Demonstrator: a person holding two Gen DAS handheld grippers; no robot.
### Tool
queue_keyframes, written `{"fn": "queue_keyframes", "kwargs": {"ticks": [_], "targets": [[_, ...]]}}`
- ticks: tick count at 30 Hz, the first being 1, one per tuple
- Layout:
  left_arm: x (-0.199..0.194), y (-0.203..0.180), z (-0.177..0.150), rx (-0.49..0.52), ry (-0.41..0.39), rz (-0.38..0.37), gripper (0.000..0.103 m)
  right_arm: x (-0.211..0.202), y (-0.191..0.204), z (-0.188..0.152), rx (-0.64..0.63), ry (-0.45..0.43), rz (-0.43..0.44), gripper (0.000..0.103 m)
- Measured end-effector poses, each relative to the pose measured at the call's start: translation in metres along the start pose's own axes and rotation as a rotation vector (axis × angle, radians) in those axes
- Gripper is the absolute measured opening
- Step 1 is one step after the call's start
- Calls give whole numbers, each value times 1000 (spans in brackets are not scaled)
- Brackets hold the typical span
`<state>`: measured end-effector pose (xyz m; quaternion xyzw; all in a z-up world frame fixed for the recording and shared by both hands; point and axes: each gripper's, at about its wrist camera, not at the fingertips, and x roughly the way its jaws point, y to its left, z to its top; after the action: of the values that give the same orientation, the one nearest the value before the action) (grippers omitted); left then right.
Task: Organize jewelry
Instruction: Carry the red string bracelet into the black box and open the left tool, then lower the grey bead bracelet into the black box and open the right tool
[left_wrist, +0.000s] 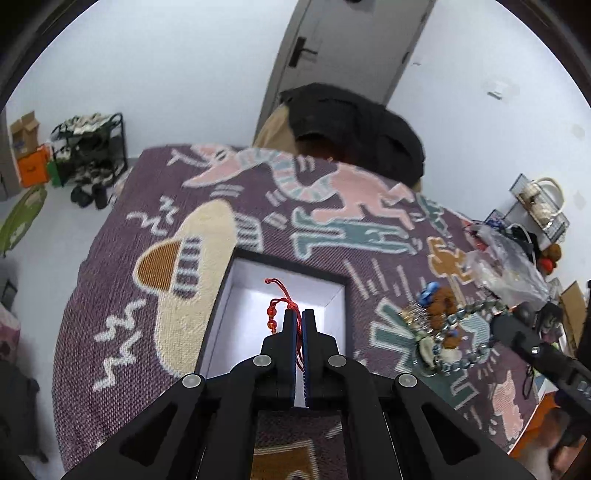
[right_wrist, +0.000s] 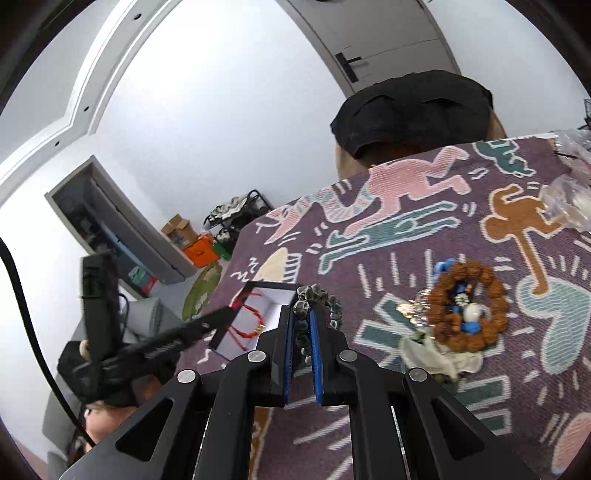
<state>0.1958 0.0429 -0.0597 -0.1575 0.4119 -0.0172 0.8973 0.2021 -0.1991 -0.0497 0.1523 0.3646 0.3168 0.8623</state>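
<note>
Fingers (left_wrist: 290, 321) pinch one red string bracelet (left_wrist: 275, 306); one box (left_wrist: 236, 295).

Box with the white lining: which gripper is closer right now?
Left. The left gripper hangs over the open box, shut on the red cord bracelet. The right gripper, shut on the grey bead bracelet, is beside it.

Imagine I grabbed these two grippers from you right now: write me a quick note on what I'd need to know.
Left gripper: shut on the red cord bracelet, held over the open white box.
Right gripper: shut on the grey bead bracelet, near the box.
Done: neither piece has been let go into the box.
Left: release both into the box, then fetch the brown bead bracelet and the small pieces around it from the patterned cloth.
</note>
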Motion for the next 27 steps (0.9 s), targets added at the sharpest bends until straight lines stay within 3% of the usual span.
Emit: {"fn": "queue_keyframes", "kwargs": {"ticks": [4,8,10,12,14,27], "targets": [[8,12,-4,-38,71,11,3,12,13,1,-13,16,16,10],[-3,22,-5,-62,57,9,7,25,23,1,-18,34,24,10],[-9,27,-4,-73,44,-1,20,33,27,1,-20,48,31,10],[-18,32,-3,-86,19,-1,60,41,32,1,-23,61,35,10],[-31,37,-4,-96,-43,15,76,48,38,1,-31,72,40,10],[-54,62,-2,-121,-103,52,76,90,67,0,-77,133,25,10]]}}
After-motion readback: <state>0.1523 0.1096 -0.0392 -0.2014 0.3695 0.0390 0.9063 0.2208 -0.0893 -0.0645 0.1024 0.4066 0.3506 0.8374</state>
